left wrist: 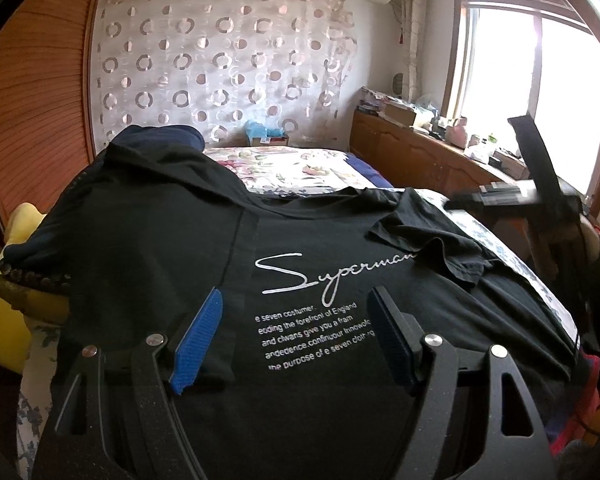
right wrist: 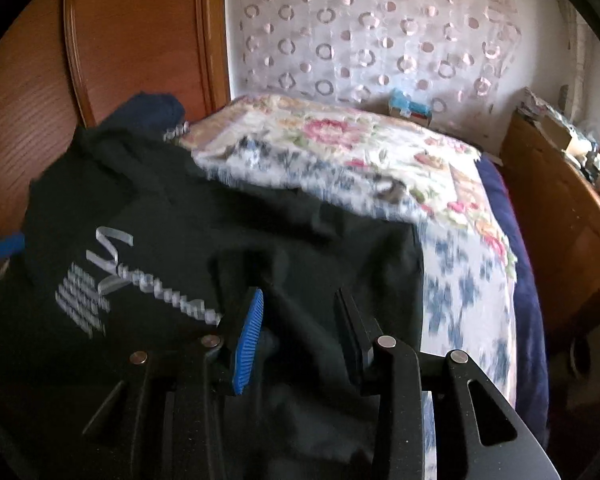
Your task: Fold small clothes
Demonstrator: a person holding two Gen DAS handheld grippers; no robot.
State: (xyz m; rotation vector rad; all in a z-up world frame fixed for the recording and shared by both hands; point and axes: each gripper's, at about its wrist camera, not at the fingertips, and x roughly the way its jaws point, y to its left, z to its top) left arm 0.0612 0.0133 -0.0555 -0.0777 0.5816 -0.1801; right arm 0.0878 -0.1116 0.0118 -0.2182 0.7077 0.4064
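A black T-shirt (left wrist: 308, 240) with white "Superman" script lies print-up on the bed. Its right sleeve (left wrist: 424, 248) is turned inward over the chest, and a folded edge runs down the left side. My left gripper (left wrist: 296, 294) hovers open over the lower print, blue pads wide apart with nothing between them. The right gripper (left wrist: 516, 196) shows blurred at the shirt's right edge. In the right wrist view the T-shirt (right wrist: 180, 232) is blurred, and the right gripper (right wrist: 300, 294) stands open above its right part, holding nothing.
The floral bedspread (right wrist: 340, 148) stretches beyond the shirt. A dark blue garment (left wrist: 160, 136) lies at the back left and a yellow item (left wrist: 8, 320) at the left. A wooden wardrobe (left wrist: 40, 100) stands left, and a cluttered wooden cabinet (left wrist: 420, 156) under the window on the right.
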